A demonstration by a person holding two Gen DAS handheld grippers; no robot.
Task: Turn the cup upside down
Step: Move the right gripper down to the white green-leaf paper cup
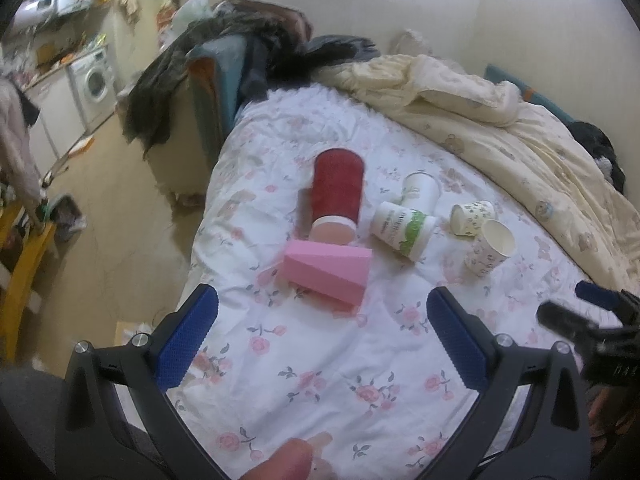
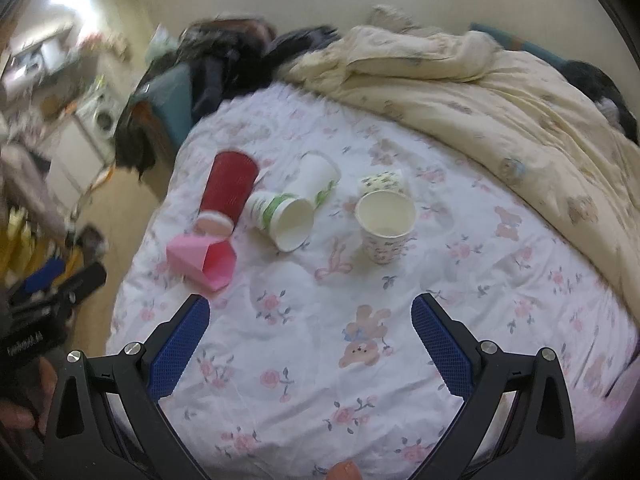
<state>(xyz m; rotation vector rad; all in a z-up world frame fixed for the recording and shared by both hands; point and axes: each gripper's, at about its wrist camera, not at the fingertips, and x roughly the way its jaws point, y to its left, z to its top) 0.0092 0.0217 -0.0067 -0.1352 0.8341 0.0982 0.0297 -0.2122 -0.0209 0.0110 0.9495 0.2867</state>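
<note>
Both grippers, left [image 1: 322, 312] and right [image 2: 310, 322], are wide open, holding nothing. One little flowered cup [image 2: 385, 227] stands up. The pink cup [image 2: 204, 262], red cup [image 2: 227, 192] and green cup [image 2: 282, 218] lie tipped beside it on the bed [image 2: 304, 360].

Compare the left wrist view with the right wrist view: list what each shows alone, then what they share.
Left wrist only: the right claw entering at the right edge.

Right wrist only: a teddy bear print on the sheet, and the pink cup seen into its open mouth.

Both: the red cup lying down, the green-print cup, the floral cup standing upright, and the cream duvet.
</note>
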